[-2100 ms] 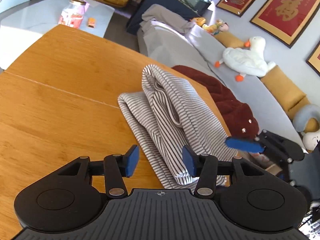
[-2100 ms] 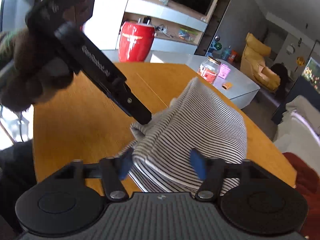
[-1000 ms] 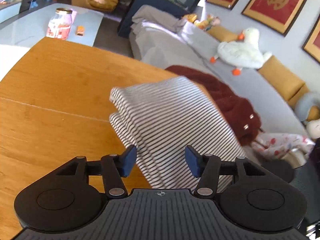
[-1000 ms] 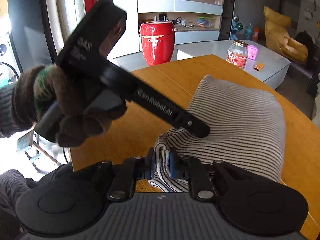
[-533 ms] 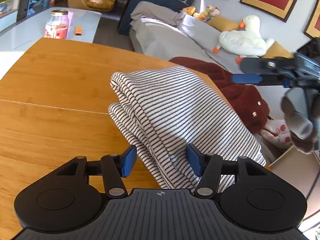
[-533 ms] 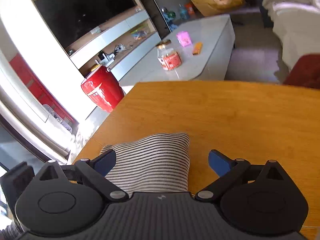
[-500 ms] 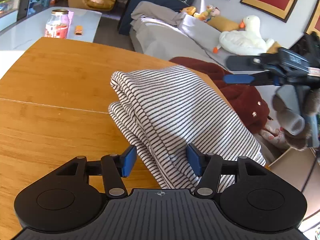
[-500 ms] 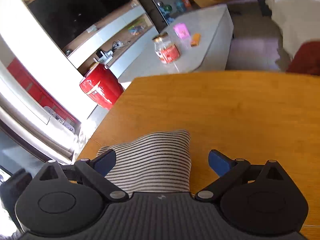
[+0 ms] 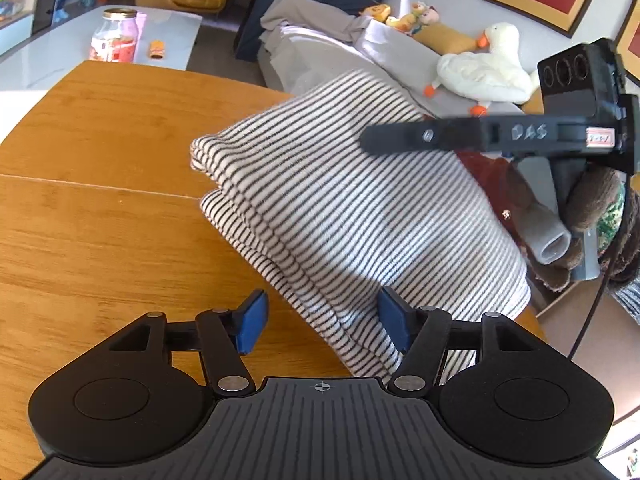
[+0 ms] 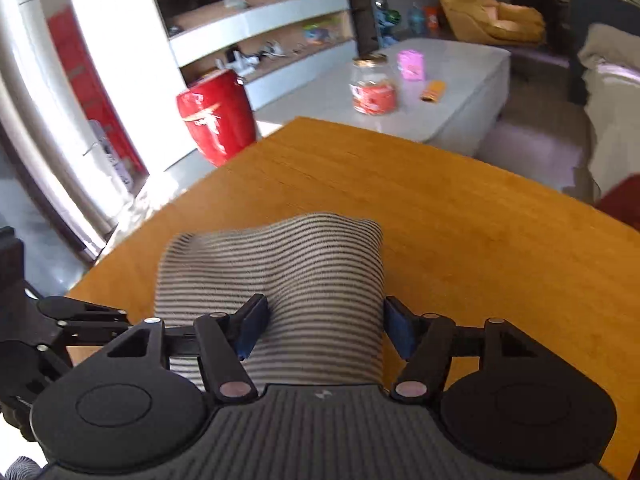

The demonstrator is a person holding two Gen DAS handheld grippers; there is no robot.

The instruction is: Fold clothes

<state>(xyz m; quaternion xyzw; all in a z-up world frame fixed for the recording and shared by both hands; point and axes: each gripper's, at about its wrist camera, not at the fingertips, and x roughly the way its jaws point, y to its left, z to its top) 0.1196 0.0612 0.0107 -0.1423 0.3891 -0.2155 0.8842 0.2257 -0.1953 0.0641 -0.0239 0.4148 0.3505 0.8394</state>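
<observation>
The grey-and-white striped knit garment (image 9: pixel 344 200), folded into a thick multi-layer stack, lies on the orange wooden table (image 9: pixel 100 184), close to that table's edge at about three o'clock in the left wrist view, where its far side seems to reach or slightly overhang the rim. Beyond it at one o'clock sits a grey sofa (image 9: pixel 320 48) with a white plush goose (image 9: pixel 480 76) on it, and at eleven o'clock a pale low table carries a glass jar with a red label (image 9: pixel 114 36). In the left view the stack's long axis runs from ten o'clock down to five o'clock, and its near end passes directly between the fingers of the left gripper (image 9: pixel 320 322), whose blue pads stand apart on either side of the cloth without pinching it. The right gripper (image 10: pixel 324 328) comes at the stack from the opposite side: in its own view the fabric (image 10: pixel 280 272) fills the space from twelve o'clock down into the jaws, which are likewise spread, one pad resting on or just above the top layer and the other at the fabric's edge. Seen from the left camera, the right tool's black finger (image 9: pixel 424 138) hovers over the stack's upper far part. Both grippers are about equally close, so I judge the coming move, a squaring or pressing of the folded stack, could start from either end.
</observation>
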